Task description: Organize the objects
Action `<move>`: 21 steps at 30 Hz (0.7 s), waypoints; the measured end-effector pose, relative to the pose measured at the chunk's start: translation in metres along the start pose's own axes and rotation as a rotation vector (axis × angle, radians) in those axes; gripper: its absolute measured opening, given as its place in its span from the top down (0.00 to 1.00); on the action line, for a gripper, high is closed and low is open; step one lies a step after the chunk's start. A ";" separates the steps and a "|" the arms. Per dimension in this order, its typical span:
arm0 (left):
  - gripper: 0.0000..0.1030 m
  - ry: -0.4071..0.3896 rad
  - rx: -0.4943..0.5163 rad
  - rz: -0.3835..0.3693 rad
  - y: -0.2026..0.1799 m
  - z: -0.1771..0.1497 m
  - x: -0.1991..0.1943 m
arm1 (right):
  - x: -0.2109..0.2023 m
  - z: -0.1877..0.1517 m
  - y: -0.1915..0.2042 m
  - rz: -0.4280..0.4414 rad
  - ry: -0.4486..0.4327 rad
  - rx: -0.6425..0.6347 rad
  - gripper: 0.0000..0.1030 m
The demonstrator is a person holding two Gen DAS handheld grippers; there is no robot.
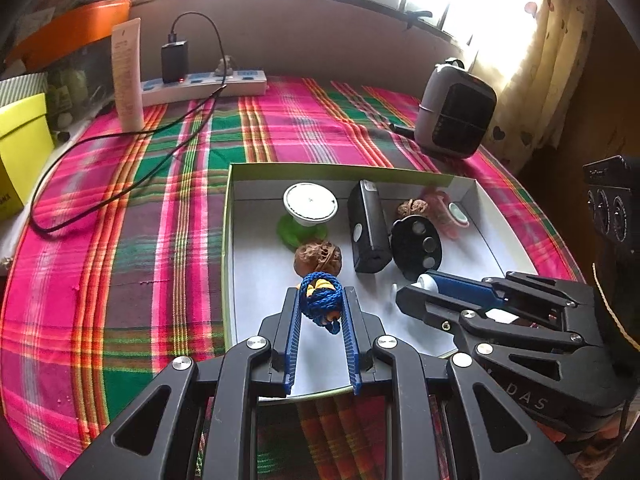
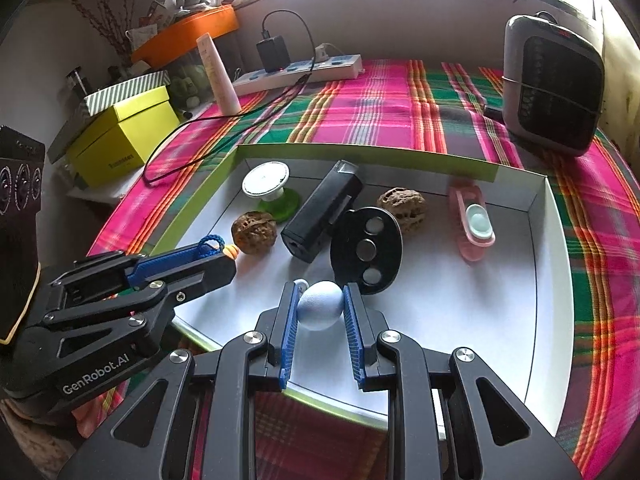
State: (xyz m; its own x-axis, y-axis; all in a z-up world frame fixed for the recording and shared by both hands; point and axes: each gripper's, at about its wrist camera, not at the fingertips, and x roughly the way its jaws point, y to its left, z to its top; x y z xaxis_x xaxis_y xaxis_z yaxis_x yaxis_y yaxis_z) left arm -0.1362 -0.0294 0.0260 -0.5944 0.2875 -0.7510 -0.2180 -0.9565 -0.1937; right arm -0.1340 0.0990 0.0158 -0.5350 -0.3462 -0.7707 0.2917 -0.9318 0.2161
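Note:
A shallow white box with green sides sits on the plaid tablecloth; it also shows in the right wrist view. My left gripper is shut on a blue cord knot with yellow beads, held over the box's near left part. My right gripper is shut on a pale blue egg-shaped ball over the box's near edge. In the box lie two walnuts, a black rectangular device, a black oval disc with three round inserts, a white-and-green suction stand and a pink holder.
A white power strip with a black charger and a trailing cable lies at the back. A cream tube stands beside it. A grey heater stands back right. Yellow boxes sit at the left.

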 end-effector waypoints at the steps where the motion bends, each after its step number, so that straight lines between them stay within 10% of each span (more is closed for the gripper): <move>1: 0.82 0.000 0.001 0.002 0.000 0.000 -0.001 | 0.000 0.000 0.000 0.001 0.000 0.000 0.77; 21: 0.82 0.000 0.008 0.009 -0.002 0.001 0.002 | 0.002 0.001 -0.002 0.004 -0.002 0.009 0.77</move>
State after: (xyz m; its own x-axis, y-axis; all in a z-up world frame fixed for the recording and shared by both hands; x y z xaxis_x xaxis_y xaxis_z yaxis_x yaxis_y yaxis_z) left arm -0.1375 -0.0270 0.0256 -0.5961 0.2792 -0.7528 -0.2194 -0.9585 -0.1818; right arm -0.1363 0.1004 0.0143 -0.5354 -0.3502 -0.7686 0.2865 -0.9313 0.2247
